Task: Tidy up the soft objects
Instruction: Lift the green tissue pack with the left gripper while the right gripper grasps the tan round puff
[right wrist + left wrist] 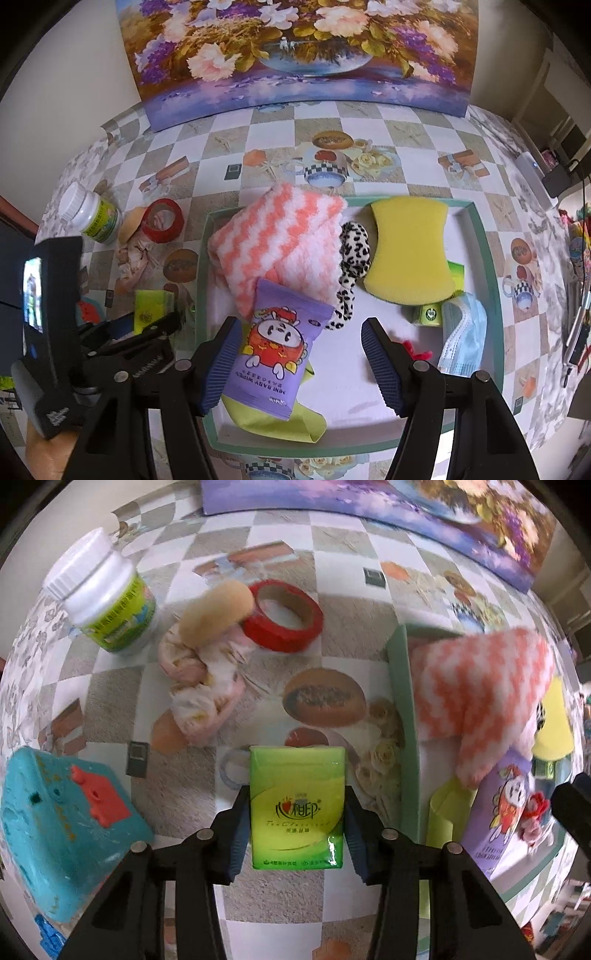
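Observation:
My left gripper [297, 812] is shut on a green tissue pack [297, 805] and holds it just left of the green-rimmed tray [400, 709]; the pack also shows in the right wrist view [151, 304]. My right gripper [301, 354] is open above the tray [484, 254], empty, with a purple baby-wipes pack [275, 347] lying below it. In the tray lie a pink-and-white striped cloth [280, 243], a yellow sponge [408, 247], a leopard scrunchie [351, 266], a blue face mask [461, 332] and a yellow-green cloth [280, 421]. A crumpled pink cloth [203, 686] and a tan sponge [216, 613] lie on the table.
A white bottle with a green label [107, 598], a red tape roll [284, 614] and a teal toy with a red part [62, 819] sit on the checked tablecloth. A flower painting [303, 55] leans at the back. A small green box [428, 315] lies in the tray.

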### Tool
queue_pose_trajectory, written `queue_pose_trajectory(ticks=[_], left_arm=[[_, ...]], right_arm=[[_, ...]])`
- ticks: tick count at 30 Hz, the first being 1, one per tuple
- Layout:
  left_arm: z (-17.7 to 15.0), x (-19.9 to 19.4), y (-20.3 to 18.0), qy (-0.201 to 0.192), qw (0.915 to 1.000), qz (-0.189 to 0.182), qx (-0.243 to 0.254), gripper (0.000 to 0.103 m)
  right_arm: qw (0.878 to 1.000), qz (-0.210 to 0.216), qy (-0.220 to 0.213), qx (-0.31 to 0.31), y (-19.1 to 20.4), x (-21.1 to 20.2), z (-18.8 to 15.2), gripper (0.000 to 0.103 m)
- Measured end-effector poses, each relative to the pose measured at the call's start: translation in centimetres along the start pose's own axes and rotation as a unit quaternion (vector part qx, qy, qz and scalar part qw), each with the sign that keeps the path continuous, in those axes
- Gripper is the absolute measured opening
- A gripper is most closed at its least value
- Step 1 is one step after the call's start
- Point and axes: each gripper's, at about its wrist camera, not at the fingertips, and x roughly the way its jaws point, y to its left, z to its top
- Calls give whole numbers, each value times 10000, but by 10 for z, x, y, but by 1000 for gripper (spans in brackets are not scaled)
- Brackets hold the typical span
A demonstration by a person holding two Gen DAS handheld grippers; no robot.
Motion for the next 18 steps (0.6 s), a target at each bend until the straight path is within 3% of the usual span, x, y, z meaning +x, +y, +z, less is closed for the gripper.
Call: queue_pose_trajectory(ticks=[8, 18], left_arm=[[22, -58, 30, -761, 9966, -143, -289, 48], [32, -99, 90, -1455, 9848, 51, -949, 48]], right_arm=[[9981, 252, -533, -200, 24, -23, 13, 71], [9951, 457, -492, -725, 84, 0, 29, 71]])
